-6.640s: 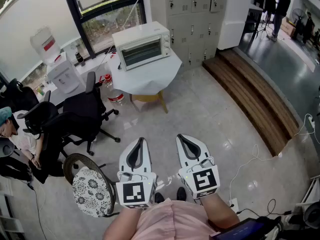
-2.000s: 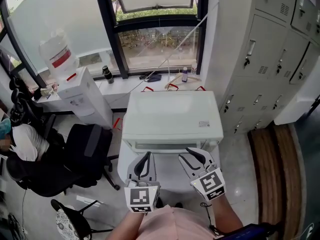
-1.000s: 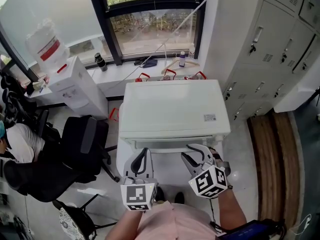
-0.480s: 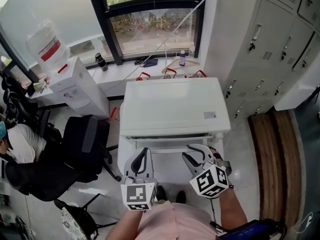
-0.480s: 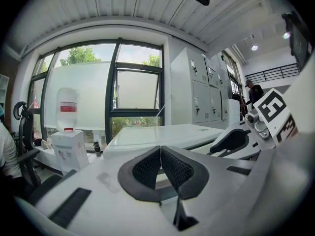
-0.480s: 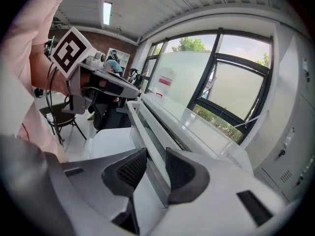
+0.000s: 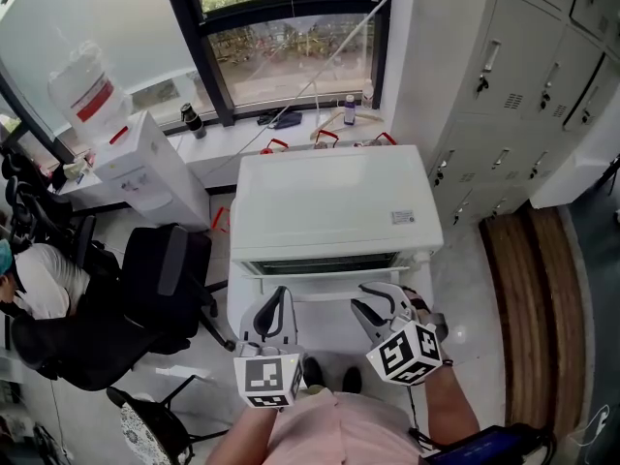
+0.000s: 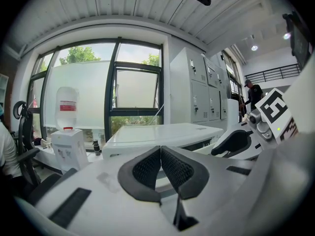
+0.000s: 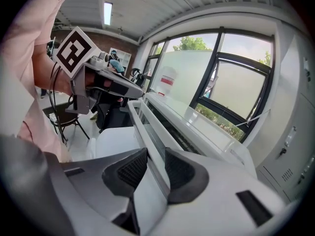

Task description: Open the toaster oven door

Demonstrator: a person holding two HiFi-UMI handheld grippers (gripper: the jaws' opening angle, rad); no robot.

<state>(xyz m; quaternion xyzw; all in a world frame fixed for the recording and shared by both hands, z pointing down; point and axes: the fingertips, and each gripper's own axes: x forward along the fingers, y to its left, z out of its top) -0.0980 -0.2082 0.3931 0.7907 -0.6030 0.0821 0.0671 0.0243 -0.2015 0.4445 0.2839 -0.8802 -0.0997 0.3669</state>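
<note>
Since half a second ago a dark gap has widened along the top of the oven [image 7: 334,197] front, so the door [image 7: 329,281] looks to have begun tipping out from its frame. It is only cracked, nowhere near lying flat. The oven sits on a small white table [image 7: 325,329] under the window, with its front facing the person. The right gripper [image 7: 378,298] has its jaws on either side of the handle [image 9: 139,127]. As far as the wide lens lets me judge, the pads are pinched onto it rather than merely straddling it. The left gripper [image 7: 274,303] hangs just in front of the door with its jaws pressed together on nothing, and it touches neither oven nor table. I'd worry about two things. The narrow grip could slide off the smooth bar, letting the door snap back. And with nothing steadying the body, a pull outward instead of downward could drag the oven toward the table's front edge.
</note>
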